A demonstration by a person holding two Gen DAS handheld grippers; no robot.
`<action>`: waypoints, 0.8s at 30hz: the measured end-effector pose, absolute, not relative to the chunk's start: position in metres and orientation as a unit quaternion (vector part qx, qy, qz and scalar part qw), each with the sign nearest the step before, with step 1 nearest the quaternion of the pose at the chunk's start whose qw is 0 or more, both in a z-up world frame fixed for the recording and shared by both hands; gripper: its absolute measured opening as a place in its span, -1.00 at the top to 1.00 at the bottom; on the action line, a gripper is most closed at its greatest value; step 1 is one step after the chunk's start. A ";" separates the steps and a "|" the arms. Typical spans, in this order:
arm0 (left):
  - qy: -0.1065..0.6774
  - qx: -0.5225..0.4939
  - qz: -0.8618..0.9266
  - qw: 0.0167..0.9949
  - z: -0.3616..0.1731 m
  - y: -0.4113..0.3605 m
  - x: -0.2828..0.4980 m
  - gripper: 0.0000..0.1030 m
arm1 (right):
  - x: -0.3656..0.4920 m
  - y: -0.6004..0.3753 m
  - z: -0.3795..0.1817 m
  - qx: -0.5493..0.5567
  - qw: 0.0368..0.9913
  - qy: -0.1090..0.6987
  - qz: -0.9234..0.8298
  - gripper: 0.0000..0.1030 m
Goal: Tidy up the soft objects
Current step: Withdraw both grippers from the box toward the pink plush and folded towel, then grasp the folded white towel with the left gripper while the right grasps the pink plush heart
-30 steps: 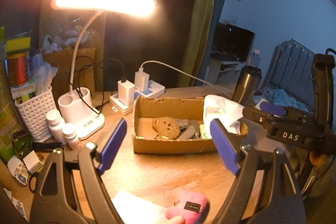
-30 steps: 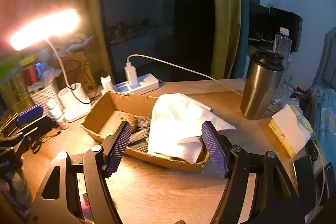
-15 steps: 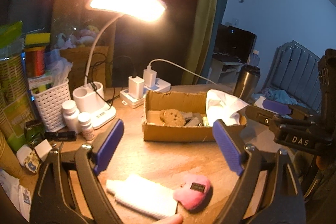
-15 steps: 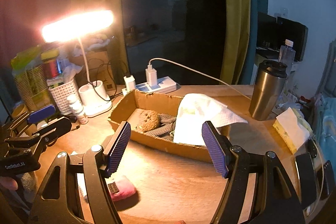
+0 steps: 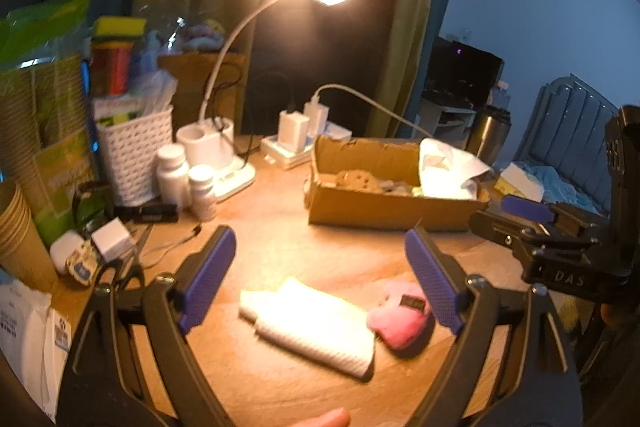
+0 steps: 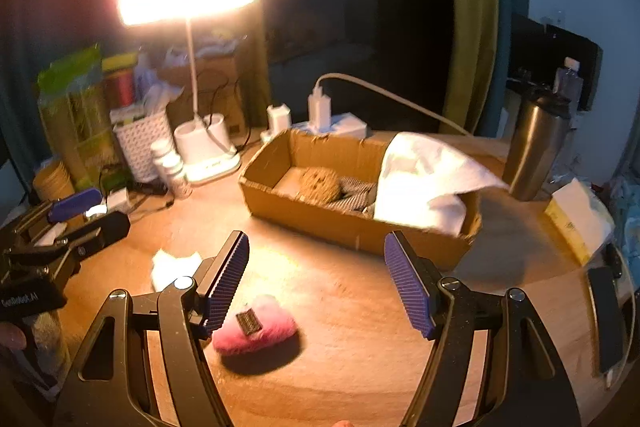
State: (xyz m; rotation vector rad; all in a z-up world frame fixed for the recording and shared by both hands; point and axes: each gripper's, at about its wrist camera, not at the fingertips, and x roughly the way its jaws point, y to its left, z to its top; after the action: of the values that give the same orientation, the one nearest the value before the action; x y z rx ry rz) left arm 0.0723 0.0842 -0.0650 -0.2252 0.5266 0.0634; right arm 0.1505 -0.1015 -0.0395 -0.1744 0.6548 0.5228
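Observation:
A cardboard box (image 5: 392, 215) (image 6: 344, 223) sits mid-table; inside lie a brown fuzzy toy (image 6: 320, 185), grey striped cloth (image 6: 356, 193) and a white cloth (image 6: 424, 183) draped over its right end. On the wood in front lie a rolled white towel (image 5: 312, 327) (image 6: 172, 265) and a pink plush (image 5: 400, 319) (image 6: 256, 327). My left gripper (image 5: 320, 279) hovers open above the towel, empty. My right gripper (image 6: 316, 287) is open and empty, the pink plush just below its left finger.
A lit desk lamp (image 5: 224, 155), white basket (image 5: 136, 147), pill bottles (image 5: 188, 179), chargers (image 5: 296, 139) and clutter fill the left and back. A steel tumbler (image 6: 536, 143) and yellow pack (image 6: 576, 219) stand right. A phone (image 6: 608, 315) lies at the right edge.
Both grippers have pulled back from the box toward the table's near edge, so the towel and pink plush have come fully into view. Both stay wide apart and empty.

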 end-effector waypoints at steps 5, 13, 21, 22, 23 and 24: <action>0.270 -0.118 0.037 0.955 -0.080 0.089 0.065 -0.71 | 0.145 -0.094 -0.056 -0.091 0.900 0.333 0.265 -0.43; 0.297 -0.130 0.043 0.945 -0.105 0.096 0.065 -0.71 | 0.143 -0.077 -0.090 -0.105 0.880 0.367 0.281 -0.43; 0.334 -0.134 0.057 0.931 -0.124 0.103 0.074 -0.71 | 0.149 -0.058 -0.119 -0.115 0.857 0.401 0.301 -0.43; 0.338 -0.129 0.060 0.930 -0.126 0.101 0.076 -0.71 | 0.149 -0.057 -0.122 -0.117 0.855 0.406 0.302 -0.43; 0.342 -0.125 0.061 0.930 -0.128 0.099 0.078 -0.71 | 0.150 -0.056 -0.124 -0.118 0.853 0.410 0.303 -0.43; 0.346 -0.121 0.061 0.928 -0.130 0.098 0.081 -0.71 | 0.150 -0.056 -0.126 -0.119 0.850 0.414 0.303 -0.43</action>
State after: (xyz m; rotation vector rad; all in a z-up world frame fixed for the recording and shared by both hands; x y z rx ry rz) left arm 0.0806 0.0976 -0.1300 -0.2488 0.7092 0.1250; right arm 0.1503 -0.0560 -0.1259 -0.2500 0.8716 0.6382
